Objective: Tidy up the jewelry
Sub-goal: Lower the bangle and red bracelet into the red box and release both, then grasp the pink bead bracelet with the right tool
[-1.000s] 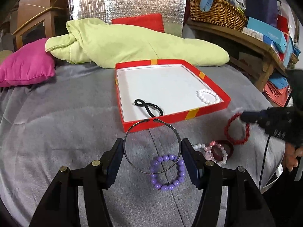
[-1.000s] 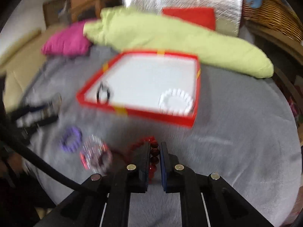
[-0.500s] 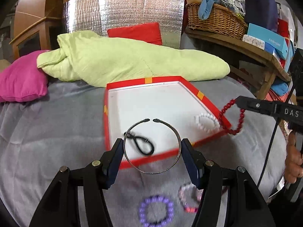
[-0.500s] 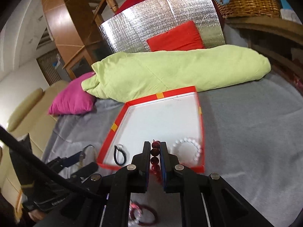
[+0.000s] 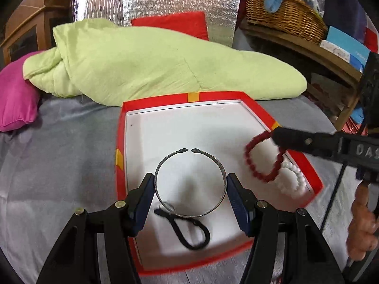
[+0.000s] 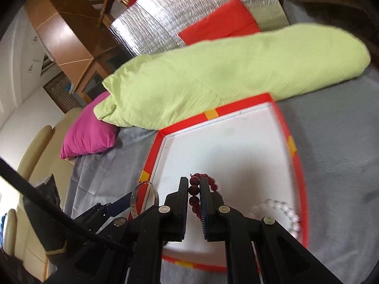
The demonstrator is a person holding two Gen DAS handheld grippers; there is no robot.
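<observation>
Black cord (image 5: 187, 229) in the red box (image 5: 120, 142) is partly hidden behind the metal bangle (image 5: 189, 182), lower centre; white bracelet (image 5: 293, 179) is blurred at the box's right edge. Left gripper (image 5: 189, 189), jaws wide, clamps the bangle over the box. Right gripper (image 6: 194, 194), nearly closed, pinches the red bead bracelet (image 6: 193, 189) above the white one.

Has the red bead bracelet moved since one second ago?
Yes. The red bead bracelet, held by the right gripper, was on the grey cloth beside the red box; now it hangs over the box.

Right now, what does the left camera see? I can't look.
The left gripper holds a silver bangle over a red box. The right gripper dangles a red bead bracelet there, above a white one and a black hair tie.
</observation>
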